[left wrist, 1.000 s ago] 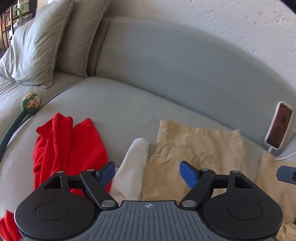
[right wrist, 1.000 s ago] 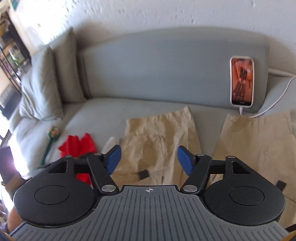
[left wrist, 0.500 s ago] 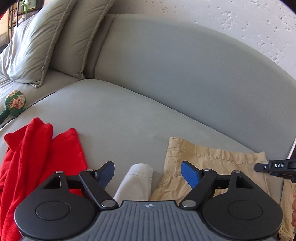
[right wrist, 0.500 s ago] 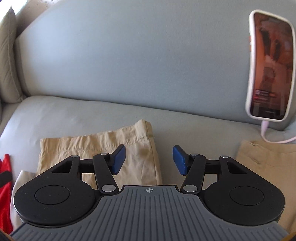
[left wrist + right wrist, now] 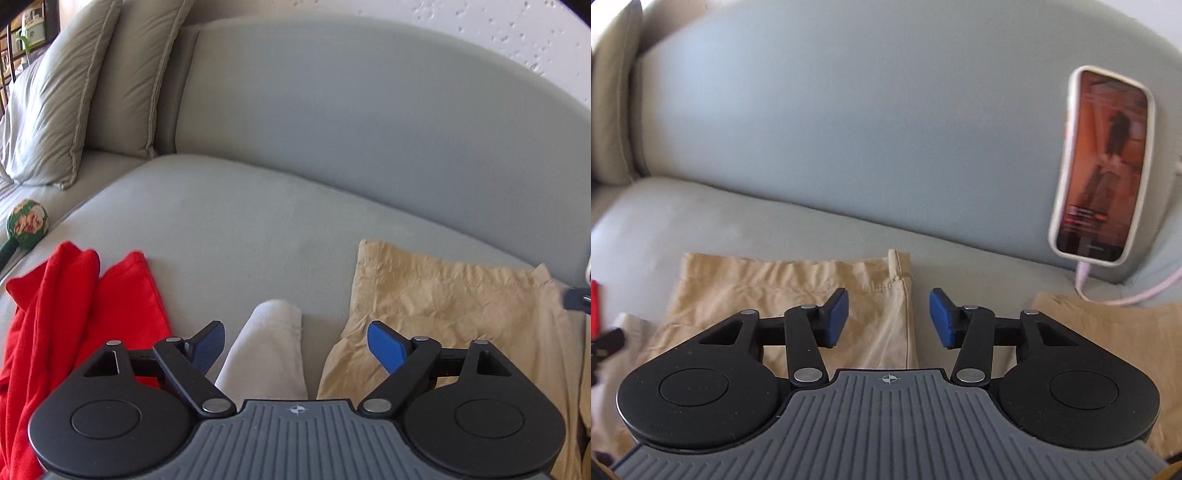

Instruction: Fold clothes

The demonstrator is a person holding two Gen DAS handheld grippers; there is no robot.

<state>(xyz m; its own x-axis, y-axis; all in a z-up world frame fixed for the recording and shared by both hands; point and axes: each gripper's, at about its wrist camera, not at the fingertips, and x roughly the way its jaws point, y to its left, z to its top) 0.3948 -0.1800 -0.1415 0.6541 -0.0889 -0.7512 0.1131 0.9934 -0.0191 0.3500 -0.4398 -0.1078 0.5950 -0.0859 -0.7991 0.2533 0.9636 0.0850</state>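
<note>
The left gripper (image 5: 295,345) had just been widening; its jaws stood spread, pinching nothing, above a pale grey garment (image 5: 267,354), with a red garment (image 5: 74,317) to its left. The right gripper (image 5: 888,317) had also just been parting, empty, over the side seam of the tan trousers (image 5: 798,284). Beyond, right, a phone (image 5: 1102,166) leaned on the sofa back (image 5: 849,129).

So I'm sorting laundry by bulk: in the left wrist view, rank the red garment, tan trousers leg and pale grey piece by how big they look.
1. tan trousers leg
2. red garment, close to it; both cut off by the frame
3. pale grey piece, partly hidden by the gripper
</note>
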